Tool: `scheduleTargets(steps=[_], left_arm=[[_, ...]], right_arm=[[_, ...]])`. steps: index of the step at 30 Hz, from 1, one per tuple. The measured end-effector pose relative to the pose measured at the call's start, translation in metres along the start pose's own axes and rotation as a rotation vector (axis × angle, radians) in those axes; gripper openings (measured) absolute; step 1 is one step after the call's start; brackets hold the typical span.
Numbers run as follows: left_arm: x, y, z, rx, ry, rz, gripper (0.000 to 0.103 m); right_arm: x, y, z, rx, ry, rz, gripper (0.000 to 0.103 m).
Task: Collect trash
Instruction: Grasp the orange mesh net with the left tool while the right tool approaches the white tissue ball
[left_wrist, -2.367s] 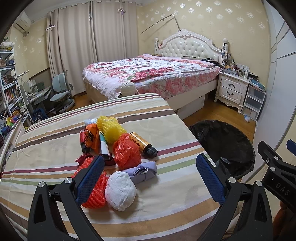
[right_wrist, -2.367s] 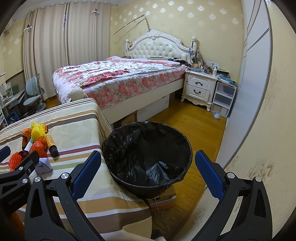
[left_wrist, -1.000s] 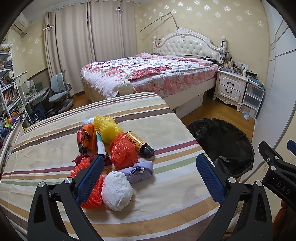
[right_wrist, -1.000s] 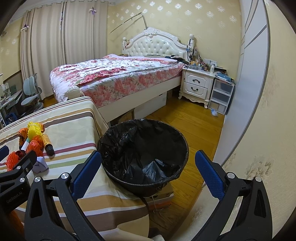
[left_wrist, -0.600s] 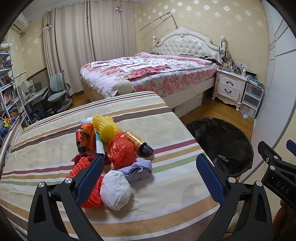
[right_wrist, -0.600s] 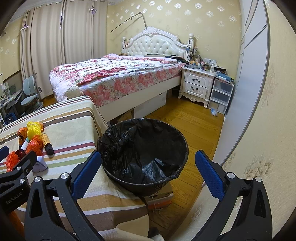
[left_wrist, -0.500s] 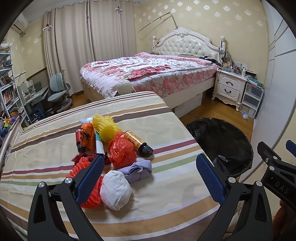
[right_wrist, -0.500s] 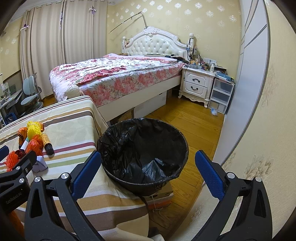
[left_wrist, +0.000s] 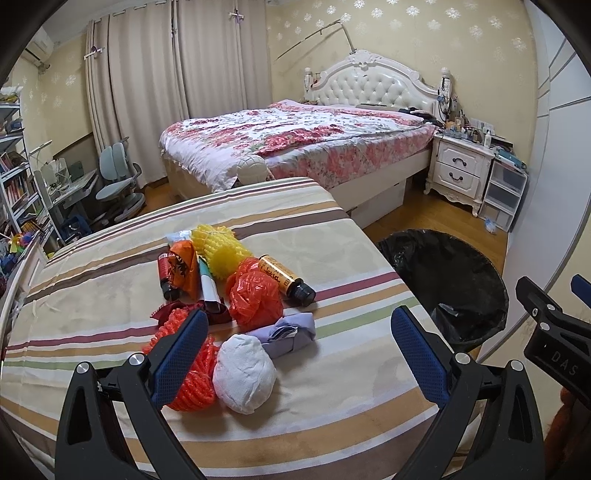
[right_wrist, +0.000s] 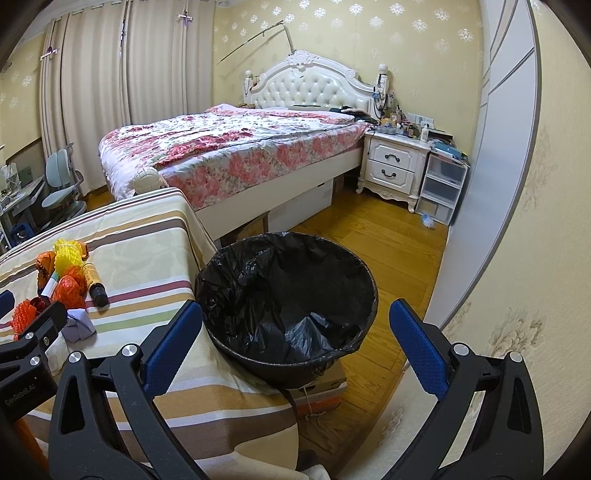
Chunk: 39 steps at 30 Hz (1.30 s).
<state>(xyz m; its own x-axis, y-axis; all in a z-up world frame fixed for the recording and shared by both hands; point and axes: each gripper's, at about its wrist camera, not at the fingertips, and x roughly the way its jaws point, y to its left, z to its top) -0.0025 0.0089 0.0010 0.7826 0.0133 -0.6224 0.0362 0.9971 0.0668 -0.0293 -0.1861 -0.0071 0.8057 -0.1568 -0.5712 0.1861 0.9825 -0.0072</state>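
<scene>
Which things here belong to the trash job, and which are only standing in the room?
For the job: white wad, orange plastic bag, brown bottle, yellow foam net, lined bin.
Only standing there: bed, nightstand, desk chair.

Left wrist view: looks forward and down over left gripper (left_wrist: 299, 354), striped table (left_wrist: 351, 402) close below, trash pile (left_wrist: 236, 295) just ahead between fingers. Right wrist view: looks forward and down over right gripper (right_wrist: 295, 347), bin (right_wrist: 288, 310) near, dead ahead. Shared: bin (left_wrist: 443, 288) (right of left gripper), pile (right_wrist: 70, 284) (left of right gripper), bed (left_wrist: 295, 144) far ahead, each other's gripper at frame edge.
</scene>
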Motion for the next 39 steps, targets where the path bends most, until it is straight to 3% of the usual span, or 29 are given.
scheduleTargets(steps=[7,8,16,17,24,29,35,39], left_arm=[[-0.006,0.037,-0.009,-0.033,0.012,0.048,0.096],[-0.006,0.041,-0.010,-0.036,0.014,0.056,0.096],[-0.009,0.077,-0.024,-0.050,0.026,0.114,0.096],[-0.009,0.081,-0.026,-0.051,0.031,0.117,0.096],[0.002,0.097,-0.036,-0.069,0.073,0.109,0.096],[0.006,0.104,-0.033,-0.105,0.091,0.059,0.096],[0.007,0.109,-0.031,-0.071,0.071,0.116,0.096],[0.014,0.113,-0.030,-0.080,0.089,0.114,0.096]], right_arm=[[-0.004,0.005,-0.010,-0.004,0.022,0.055,0.099],[-0.006,0.020,0.003,-0.013,0.030,0.066,0.099],[-0.017,0.050,0.000,-0.071,0.039,0.147,0.094],[-0.020,0.053,0.000,-0.079,0.040,0.159,0.090],[-0.017,0.078,-0.002,-0.109,0.065,0.191,0.090],[-0.005,0.089,-0.005,-0.125,0.074,0.191,0.090],[-0.005,0.095,-0.003,-0.123,0.081,0.202,0.090],[-0.001,0.094,-0.006,-0.135,0.091,0.209,0.090]])
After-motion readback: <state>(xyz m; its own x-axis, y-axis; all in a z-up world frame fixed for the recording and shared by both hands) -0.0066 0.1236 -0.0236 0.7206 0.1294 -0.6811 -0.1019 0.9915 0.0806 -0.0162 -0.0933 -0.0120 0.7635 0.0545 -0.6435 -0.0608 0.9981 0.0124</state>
